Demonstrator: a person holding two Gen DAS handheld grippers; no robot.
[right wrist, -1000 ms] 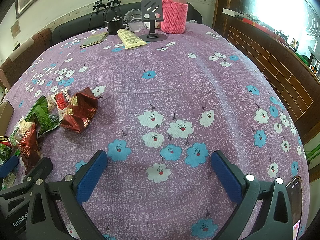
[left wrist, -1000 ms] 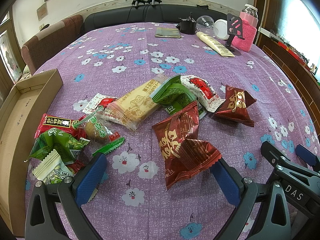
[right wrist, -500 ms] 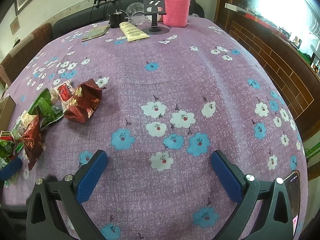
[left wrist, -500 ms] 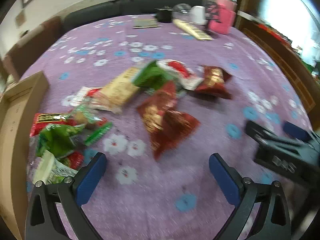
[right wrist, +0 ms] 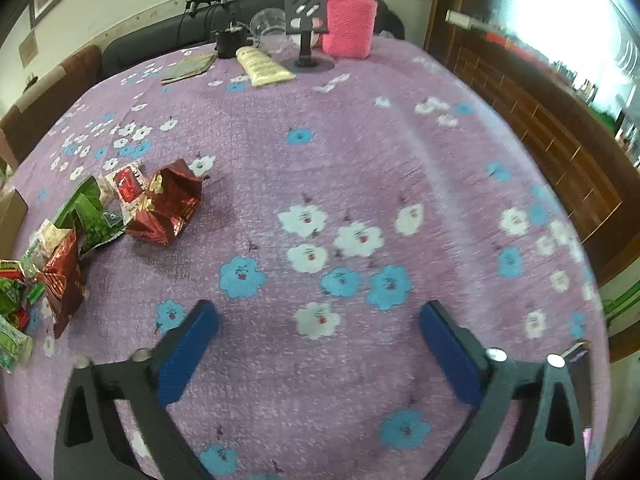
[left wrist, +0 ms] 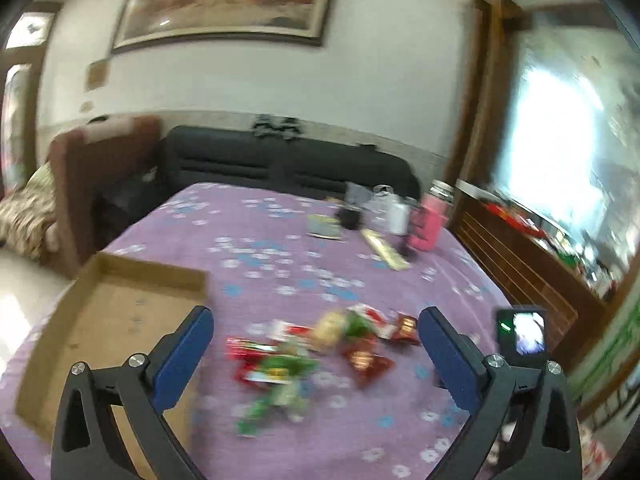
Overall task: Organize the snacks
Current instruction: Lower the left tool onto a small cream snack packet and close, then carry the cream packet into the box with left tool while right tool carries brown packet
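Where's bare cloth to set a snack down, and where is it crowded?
Bare cloth runs from the red packet rightward to the table's right edge, and back to the pink bottle cluster. The box floor looks bare. Crowded: the snack pile beside the box, and the far edge.

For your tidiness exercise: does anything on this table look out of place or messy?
Yes. The snacks lie in a loose, overlapping heap on the tablecloth, some crumpled, while the cardboard box beside them holds none.
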